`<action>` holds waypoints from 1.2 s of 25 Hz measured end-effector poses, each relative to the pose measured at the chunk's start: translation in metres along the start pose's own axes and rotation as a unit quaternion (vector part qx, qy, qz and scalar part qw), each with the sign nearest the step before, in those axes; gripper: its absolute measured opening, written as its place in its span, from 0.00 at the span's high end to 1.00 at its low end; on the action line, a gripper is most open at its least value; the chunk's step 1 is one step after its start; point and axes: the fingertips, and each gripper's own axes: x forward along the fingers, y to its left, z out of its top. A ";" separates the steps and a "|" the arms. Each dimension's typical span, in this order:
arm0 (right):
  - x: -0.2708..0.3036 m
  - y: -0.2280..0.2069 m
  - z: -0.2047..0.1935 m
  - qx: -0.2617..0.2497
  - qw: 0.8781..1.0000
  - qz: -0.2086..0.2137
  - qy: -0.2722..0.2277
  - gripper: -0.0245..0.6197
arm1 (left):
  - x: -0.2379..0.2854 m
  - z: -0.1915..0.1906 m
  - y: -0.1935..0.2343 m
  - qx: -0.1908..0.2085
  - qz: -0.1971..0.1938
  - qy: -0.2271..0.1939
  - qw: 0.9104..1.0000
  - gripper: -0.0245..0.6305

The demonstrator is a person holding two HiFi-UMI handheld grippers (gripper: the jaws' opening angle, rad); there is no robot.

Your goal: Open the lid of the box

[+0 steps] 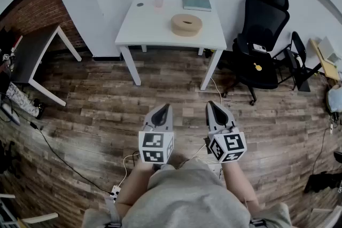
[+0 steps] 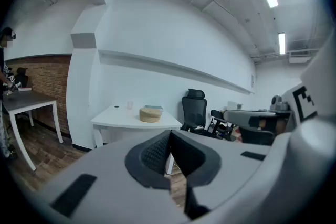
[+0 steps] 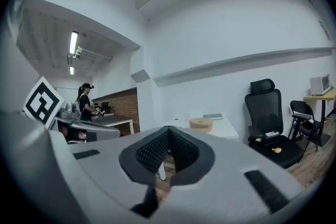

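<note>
A round tan box (image 1: pixel 186 24) with a slotted lid sits on a white table (image 1: pixel 152 32) against the far wall. The same box (image 2: pixel 150 115) shows small in the left gripper view, and the box (image 3: pixel 201 124) also shows in the right gripper view. My left gripper (image 1: pixel 166 106) and right gripper (image 1: pixel 211 103) are held side by side close to my body, over the wooden floor, well short of the table. Both are shut with nothing between the pads. From the gripper views the left gripper (image 2: pixel 169 134) and right gripper (image 3: pixel 168 129) point toward the table.
On the table also lie a green book (image 1: pixel 196 4), a clear cup (image 1: pixel 158 2) and a small dark disc (image 1: pixel 140 5). A black office chair (image 1: pixel 260 40) stands to the right, a grey desk (image 1: pixel 37 53) to the left. Cables (image 1: pixel 64 160) run over the floor. A person (image 3: pixel 84 100) stands by a far desk.
</note>
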 end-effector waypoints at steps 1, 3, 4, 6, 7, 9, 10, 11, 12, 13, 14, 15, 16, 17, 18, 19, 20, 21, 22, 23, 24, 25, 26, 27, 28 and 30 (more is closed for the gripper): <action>-0.002 0.001 0.000 -0.002 1.000 0.003 0.000 0.96 | -0.001 0.001 -0.001 0.000 0.004 -0.003 1.000 0.95; -0.005 0.005 0.001 -0.005 1.000 0.008 0.001 0.96 | -0.004 0.003 -0.001 -0.003 0.011 -0.006 1.000 0.95; -0.006 0.008 0.002 -0.007 1.000 0.010 0.001 0.96 | -0.005 0.003 -0.001 -0.006 0.013 -0.006 1.000 0.95; -0.008 0.015 0.005 -0.010 1.000 0.015 -0.001 0.96 | -0.009 0.004 0.000 -0.011 0.013 -0.004 1.000 0.95; -0.009 0.019 0.006 -0.012 1.000 0.018 -0.002 0.96 | -0.011 0.003 0.001 -0.012 0.014 -0.002 1.000 0.95; -0.011 0.027 0.007 -0.014 1.000 0.021 -0.004 0.96 | -0.017 0.002 0.003 -0.010 0.012 -0.002 1.000 0.95; -0.013 0.031 0.007 -0.014 1.000 0.021 -0.006 0.96 | -0.020 0.002 0.004 -0.009 0.008 -0.002 1.000 0.95; -0.014 0.033 0.006 -0.014 1.000 0.021 -0.007 0.96 | -0.022 0.001 0.003 -0.008 0.005 -0.003 1.000 0.95; -0.015 0.036 0.005 -0.012 1.000 0.020 -0.007 0.96 | -0.024 0.000 0.003 -0.006 0.001 -0.004 1.000 0.95; -0.017 0.038 0.003 -0.010 1.000 0.019 -0.006 0.96 | -0.026 -0.001 0.002 -0.003 -0.002 -0.004 1.000 0.95; -0.018 0.040 0.001 -0.008 1.000 0.020 -0.006 0.96 | -0.028 -0.002 0.002 -0.001 -0.003 -0.004 1.000 0.95; -0.019 0.043 0.000 -0.005 1.000 0.022 -0.006 0.96 | -0.030 -0.002 0.001 0.001 -0.004 -0.004 1.000 0.95; -0.020 0.045 0.000 0.000 1.000 0.025 -0.006 0.96 | -0.032 -0.003 0.002 0.003 -0.005 -0.003 1.000 0.95; -0.020 0.048 0.000 0.005 1.000 0.027 -0.008 0.96 | -0.033 -0.002 0.003 0.004 -0.006 -0.003 1.000 0.95; -0.020 0.050 0.001 0.010 0.999 0.029 -0.009 0.96 | -0.035 -0.002 0.004 0.004 -0.006 -0.003 1.000 0.95; -0.020 0.052 0.001 0.013 0.999 0.029 -0.011 0.96 | -0.036 -0.002 0.006 0.005 -0.007 -0.003 1.000 0.95; -0.020 0.055 0.001 0.014 0.999 0.029 -0.012 0.96 | -0.038 -0.002 0.008 0.006 -0.007 -0.003 1.000 0.95; -0.020 0.057 0.001 0.013 0.999 0.028 -0.012 0.96 | -0.041 -0.003 0.010 0.006 -0.006 -0.002 1.000 0.95; -0.020 0.060 -0.001 0.012 0.999 0.028 -0.012 0.96 | -0.043 -0.004 0.012 0.006 -0.006 -0.002 1.000 0.95; -0.019 0.063 -0.002 0.011 1.000 0.027 -0.011 0.96 | -0.045 -0.004 0.014 0.007 -0.005 -0.002 1.000 0.95; -0.019 0.066 -0.003 0.011 1.000 0.026 -0.011 0.96 | -0.047 -0.005 0.016 0.007 -0.005 -0.002 1.000 0.95; -0.020 0.068 -0.004 0.012 1.000 0.025 -0.010 0.96 | -0.048 -0.005 0.017 0.008 -0.007 -0.004 1.000 0.95; -0.020 0.069 -0.005 0.014 1.000 0.023 -0.010 0.96 | -0.049 -0.005 0.017 0.009 -0.009 -0.005 1.000 0.95; -0.020 0.071 -0.006 0.014 1.000 0.023 -0.008 0.96 | -0.050 -0.005 0.017 0.011 -0.011 -0.007 1.000 0.95; -0.020 0.072 -0.007 0.014 1.000 0.022 -0.006 0.96 | -0.051 -0.005 0.018 0.015 -0.012 -0.008 1.000 0.95; -0.019 0.074 -0.010 0.013 1.000 0.021 -0.003 0.96 | -0.051 -0.003 0.019 0.019 -0.011 -0.013 1.000 0.95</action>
